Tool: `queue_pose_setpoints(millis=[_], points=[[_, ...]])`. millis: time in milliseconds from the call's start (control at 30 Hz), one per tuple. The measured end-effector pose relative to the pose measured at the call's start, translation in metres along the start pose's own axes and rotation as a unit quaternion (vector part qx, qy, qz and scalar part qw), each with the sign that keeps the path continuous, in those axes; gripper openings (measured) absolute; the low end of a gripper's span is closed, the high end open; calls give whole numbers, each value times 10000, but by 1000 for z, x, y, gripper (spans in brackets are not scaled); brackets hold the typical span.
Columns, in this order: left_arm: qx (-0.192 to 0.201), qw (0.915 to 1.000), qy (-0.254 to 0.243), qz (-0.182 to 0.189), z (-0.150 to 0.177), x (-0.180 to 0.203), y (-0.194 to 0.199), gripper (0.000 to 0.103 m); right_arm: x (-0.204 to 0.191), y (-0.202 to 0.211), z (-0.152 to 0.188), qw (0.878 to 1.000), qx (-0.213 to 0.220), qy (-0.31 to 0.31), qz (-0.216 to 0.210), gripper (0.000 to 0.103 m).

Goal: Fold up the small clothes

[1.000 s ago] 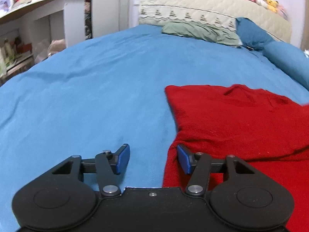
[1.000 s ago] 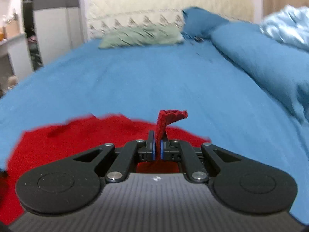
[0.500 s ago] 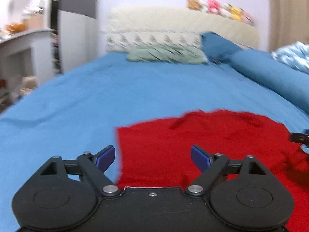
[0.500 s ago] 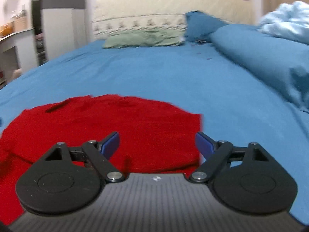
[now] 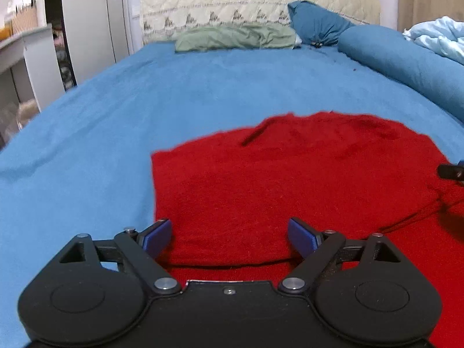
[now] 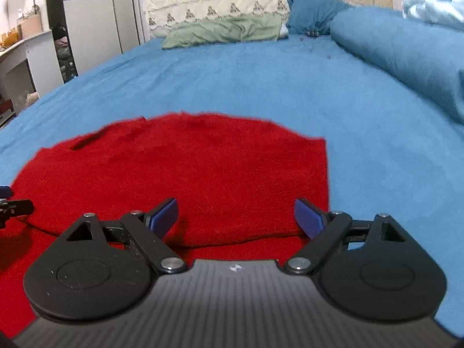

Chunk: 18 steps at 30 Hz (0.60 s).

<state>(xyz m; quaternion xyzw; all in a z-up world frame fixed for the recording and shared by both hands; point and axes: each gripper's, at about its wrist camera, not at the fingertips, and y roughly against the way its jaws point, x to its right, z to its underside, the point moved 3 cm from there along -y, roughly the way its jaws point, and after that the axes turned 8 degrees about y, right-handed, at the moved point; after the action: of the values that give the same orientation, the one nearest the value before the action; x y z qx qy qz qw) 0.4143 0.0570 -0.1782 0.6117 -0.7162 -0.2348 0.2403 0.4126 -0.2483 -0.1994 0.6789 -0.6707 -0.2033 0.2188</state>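
I had one fold laid in the red knitted garment (image 5: 290, 191) ahead of both wide, empty grippers, left gripper (image 5: 229, 239) and right gripper (image 6: 236, 217), their jaws having just been opening; further folds remained, I judged.

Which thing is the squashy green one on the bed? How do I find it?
Look at the far end of the blue bed, by the cream quilted headboard. The green pillow lies flat there, paler and flatter than the dark blue pillow propped beside it.
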Motion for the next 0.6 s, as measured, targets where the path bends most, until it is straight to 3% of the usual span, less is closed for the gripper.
queue_pose_setpoints(millis=[100, 300, 467, 600], points=[[-18, 10000, -41, 56, -6, 2, 33, 93, 4, 48, -14, 9995, 312, 20, -98, 103], [18, 9995, 142, 272, -8, 1, 125, 101, 17, 157, -32, 9989, 385, -34, -274, 103], [-55, 9990, 323, 317, 19, -11, 206, 102, 26, 244, -18, 9992, -28, 40, -390, 103], [-200, 9970, 647, 386, 54, -24, 243, 101, 29, 292, 20, 9977, -370, -26, -573, 103]])
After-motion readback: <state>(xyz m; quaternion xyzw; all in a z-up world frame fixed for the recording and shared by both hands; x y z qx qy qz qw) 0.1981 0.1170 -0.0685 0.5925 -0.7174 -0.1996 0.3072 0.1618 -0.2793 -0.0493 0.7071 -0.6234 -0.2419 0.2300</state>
